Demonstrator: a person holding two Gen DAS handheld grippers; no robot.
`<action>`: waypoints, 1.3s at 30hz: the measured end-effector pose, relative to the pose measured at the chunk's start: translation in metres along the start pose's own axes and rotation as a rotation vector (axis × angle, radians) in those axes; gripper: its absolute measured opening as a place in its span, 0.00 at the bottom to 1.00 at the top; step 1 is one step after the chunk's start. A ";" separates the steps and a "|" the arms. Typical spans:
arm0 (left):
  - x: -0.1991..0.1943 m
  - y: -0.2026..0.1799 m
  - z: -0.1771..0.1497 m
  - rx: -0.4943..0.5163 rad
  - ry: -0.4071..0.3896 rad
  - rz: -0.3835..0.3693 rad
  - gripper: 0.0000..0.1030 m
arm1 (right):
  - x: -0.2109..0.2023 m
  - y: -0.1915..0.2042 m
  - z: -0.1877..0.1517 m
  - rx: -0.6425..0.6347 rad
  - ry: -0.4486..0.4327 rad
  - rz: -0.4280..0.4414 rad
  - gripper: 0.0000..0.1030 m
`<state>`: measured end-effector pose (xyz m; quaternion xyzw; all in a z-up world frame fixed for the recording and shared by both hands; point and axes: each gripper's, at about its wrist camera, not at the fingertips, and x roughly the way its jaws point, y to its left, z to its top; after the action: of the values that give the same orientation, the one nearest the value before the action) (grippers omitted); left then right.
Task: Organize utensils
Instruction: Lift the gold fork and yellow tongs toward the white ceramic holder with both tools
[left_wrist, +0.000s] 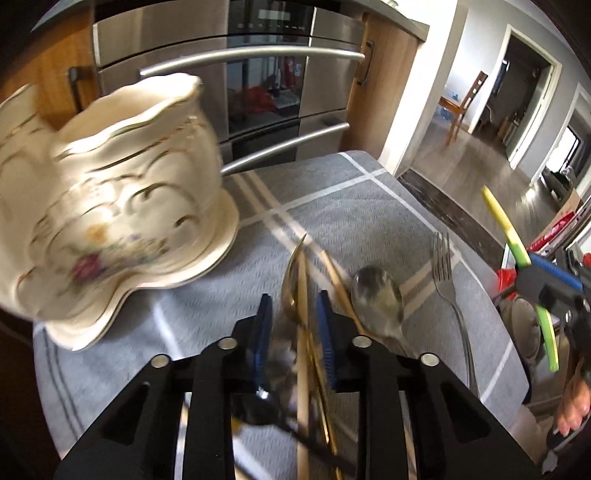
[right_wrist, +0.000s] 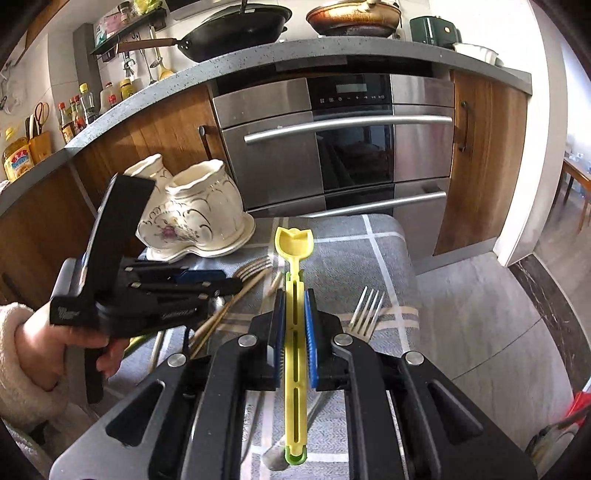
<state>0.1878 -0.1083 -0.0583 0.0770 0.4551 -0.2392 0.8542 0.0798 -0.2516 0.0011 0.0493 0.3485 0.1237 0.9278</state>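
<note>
no legible text, oven display unreadable

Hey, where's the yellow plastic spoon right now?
The yellow plastic spoon is clamped in the right gripper, bowl end pointing toward the oven, above the grey cloth, with a silver fork just to its right.

The big holder is sitting at the back left of the cloth, blocking that corner. In the middle, gold sticks, a spoon and a fork are lying close together, so little room is showing between them. The left gripper is hanging low over this pile. The back right cloth is lying bare and open.
</note>
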 end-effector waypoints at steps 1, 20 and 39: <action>0.001 0.000 0.000 0.006 0.006 0.008 0.20 | 0.001 -0.001 -0.001 0.002 0.003 0.002 0.09; -0.071 0.010 0.006 -0.108 -0.172 -0.150 0.04 | -0.019 -0.002 0.002 0.024 -0.054 -0.010 0.09; -0.230 0.035 0.024 -0.066 -0.463 -0.120 0.04 | -0.006 0.036 0.065 -0.009 -0.166 0.104 0.09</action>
<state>0.1142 -0.0083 0.1394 -0.0351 0.2584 -0.2856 0.9222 0.1113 -0.2184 0.0603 0.0732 0.2670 0.1689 0.9459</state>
